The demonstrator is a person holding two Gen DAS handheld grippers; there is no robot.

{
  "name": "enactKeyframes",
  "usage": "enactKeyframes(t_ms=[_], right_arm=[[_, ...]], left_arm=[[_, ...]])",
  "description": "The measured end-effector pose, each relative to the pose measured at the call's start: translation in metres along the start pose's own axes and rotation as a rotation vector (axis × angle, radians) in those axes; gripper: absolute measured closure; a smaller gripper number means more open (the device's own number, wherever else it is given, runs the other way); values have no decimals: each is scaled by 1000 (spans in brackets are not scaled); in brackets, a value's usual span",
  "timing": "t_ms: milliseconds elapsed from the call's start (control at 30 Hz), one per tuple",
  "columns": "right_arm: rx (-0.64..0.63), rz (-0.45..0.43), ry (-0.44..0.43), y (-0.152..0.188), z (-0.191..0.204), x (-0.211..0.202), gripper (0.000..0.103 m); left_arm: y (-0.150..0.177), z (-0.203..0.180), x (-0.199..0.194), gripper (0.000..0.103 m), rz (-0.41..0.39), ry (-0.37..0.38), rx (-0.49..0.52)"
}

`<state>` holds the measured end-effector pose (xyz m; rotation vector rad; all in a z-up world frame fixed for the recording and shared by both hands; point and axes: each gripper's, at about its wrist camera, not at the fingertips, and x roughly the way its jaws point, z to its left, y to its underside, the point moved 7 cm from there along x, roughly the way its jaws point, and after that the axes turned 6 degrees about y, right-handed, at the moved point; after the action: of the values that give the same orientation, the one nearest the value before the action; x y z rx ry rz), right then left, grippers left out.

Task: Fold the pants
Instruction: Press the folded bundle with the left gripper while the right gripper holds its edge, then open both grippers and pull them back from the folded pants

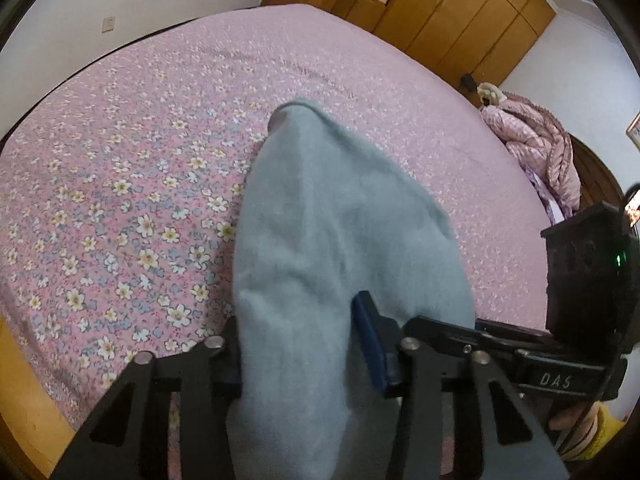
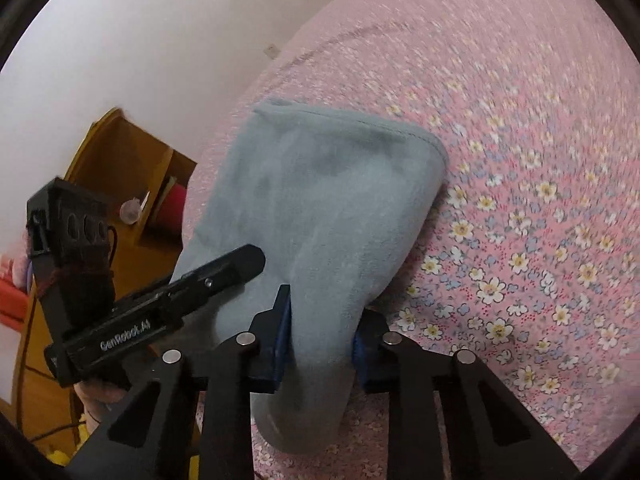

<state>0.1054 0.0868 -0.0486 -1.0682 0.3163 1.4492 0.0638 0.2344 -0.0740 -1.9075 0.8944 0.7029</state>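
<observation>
In the left wrist view, pink floral bedsheet point(image 1: 132, 184) is seen at left w/ white wall behind; at centre, grey-blue fleece pants point(image 1: 340, 240) are draped fwd over the sheet, gripped by left gripper point(image 1: 296, 344), its blue pads clenched on the fabric. Wooden wardrobe point(image 1: 460, 20) is seen top right, pink quilt point(image 1: 536, 148) bunched at right. In the right wrist view, wooden shelf point(image 2: 120, 176) is seen at left; the pants point(image 2: 320, 200) are pinched between the pads of right gripper point(image 2: 320, 344), hem end resting on the bedsheet point(image 2: 540, 200).
</observation>
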Motion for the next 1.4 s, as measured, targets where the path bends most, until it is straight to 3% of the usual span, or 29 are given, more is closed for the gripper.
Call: enactKeyframes(t_ms=[67, 300, 600, 1000, 1233, 1400], right_arm=[[-44, -21, 20, -3, 5, -10, 78], [-99, -65, 48, -13, 3, -45, 78], [-104, -115, 103, -15, -40, -105, 78], [-112, -130, 205, -23, -120, -173, 78], [-84, -136, 244, -34, -172, -192, 78], [-41, -124, 245, -39, -206, -190, 78]], left_arm=[[0, -4, -9, 69, -17, 0, -4], [6, -38, -23, 71, -55, 45, 4], [-3, -111, -6, 71, -51, 125, 56], [-13, -206, 48, 71, -1, 210, 119], [-24, -259, 98, 71, 38, 246, 155], [-31, -277, 129, 71, 52, 242, 183]])
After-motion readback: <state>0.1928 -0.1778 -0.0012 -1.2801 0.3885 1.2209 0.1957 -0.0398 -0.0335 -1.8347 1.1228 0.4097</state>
